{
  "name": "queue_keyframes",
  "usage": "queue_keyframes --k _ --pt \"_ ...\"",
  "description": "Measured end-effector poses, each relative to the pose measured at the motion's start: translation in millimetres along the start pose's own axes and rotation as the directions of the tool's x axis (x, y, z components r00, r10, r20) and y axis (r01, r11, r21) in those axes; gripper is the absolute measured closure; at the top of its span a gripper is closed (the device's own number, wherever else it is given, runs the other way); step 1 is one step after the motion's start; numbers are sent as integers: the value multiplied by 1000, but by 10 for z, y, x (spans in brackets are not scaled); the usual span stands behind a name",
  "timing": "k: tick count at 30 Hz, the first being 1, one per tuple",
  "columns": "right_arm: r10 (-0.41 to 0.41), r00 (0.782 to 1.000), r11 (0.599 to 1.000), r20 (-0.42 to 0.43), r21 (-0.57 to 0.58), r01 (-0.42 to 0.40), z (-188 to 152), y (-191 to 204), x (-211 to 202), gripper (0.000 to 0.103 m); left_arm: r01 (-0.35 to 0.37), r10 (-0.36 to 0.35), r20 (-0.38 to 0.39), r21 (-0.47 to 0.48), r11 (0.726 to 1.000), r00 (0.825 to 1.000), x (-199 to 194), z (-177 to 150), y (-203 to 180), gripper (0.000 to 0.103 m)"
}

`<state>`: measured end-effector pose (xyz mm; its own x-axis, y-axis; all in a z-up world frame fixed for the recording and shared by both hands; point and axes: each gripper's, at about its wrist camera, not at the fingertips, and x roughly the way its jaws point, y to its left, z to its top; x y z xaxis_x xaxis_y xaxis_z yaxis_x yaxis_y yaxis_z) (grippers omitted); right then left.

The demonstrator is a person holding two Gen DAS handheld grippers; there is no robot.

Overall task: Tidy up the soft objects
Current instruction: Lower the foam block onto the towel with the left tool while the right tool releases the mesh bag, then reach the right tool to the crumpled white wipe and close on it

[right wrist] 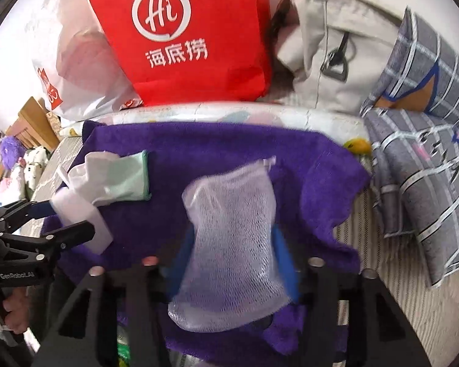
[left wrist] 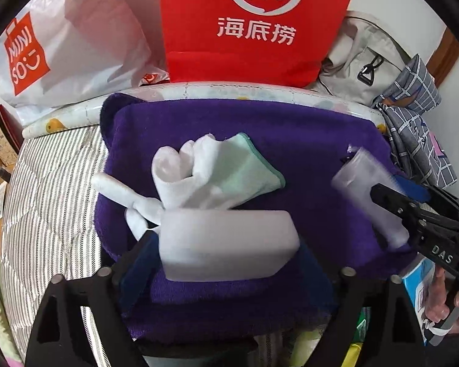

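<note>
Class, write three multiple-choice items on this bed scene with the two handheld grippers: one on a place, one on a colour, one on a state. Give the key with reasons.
1. Where does the mint-edged cloth lie?
A. on the purple towel
B. inside the red bag
C. on the grey pillow

2. What colour is the sponge block?
A. white
B. yellow
C. black

3. What is the right gripper doing?
A. hanging open
B. holding the mesh bag
C. holding a cup

Key: 1 A, the cloth rests on towel pile; 2 A, it is plainly white in the left gripper; 3 B, the mesh sits between its blue fingers.
</note>
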<state>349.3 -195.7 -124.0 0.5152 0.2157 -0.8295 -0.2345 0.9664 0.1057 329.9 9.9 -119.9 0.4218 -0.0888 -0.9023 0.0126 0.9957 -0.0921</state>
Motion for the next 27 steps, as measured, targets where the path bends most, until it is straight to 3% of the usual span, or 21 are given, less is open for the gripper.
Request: queue_keyframes --k 3,13,23,26,27 --pt "6 1000 1000 10 -9 -6 -4 31 -64 38 9 -9 1 -13 1000 1000 -34 -16 28 9" --pt "0 999 999 43 -35 2 -175 175 -359 37 44 -43 9 -31 999 999 -184 -92 19 4" --pt "21 997 999 69 -29 -19 -624 323 -725 37 41 -37 100 -41 998 994 -592 -249 181 5" --pt "17 998 1000 65 -21 -16 -782 378 -811 47 26 -19 128 -59 998 992 -721 -329 280 5" --pt "22 998 1000 63 -16 -21 -824 387 -830 58 19 -11 132 -61 998 991 -751 -359 307 5"
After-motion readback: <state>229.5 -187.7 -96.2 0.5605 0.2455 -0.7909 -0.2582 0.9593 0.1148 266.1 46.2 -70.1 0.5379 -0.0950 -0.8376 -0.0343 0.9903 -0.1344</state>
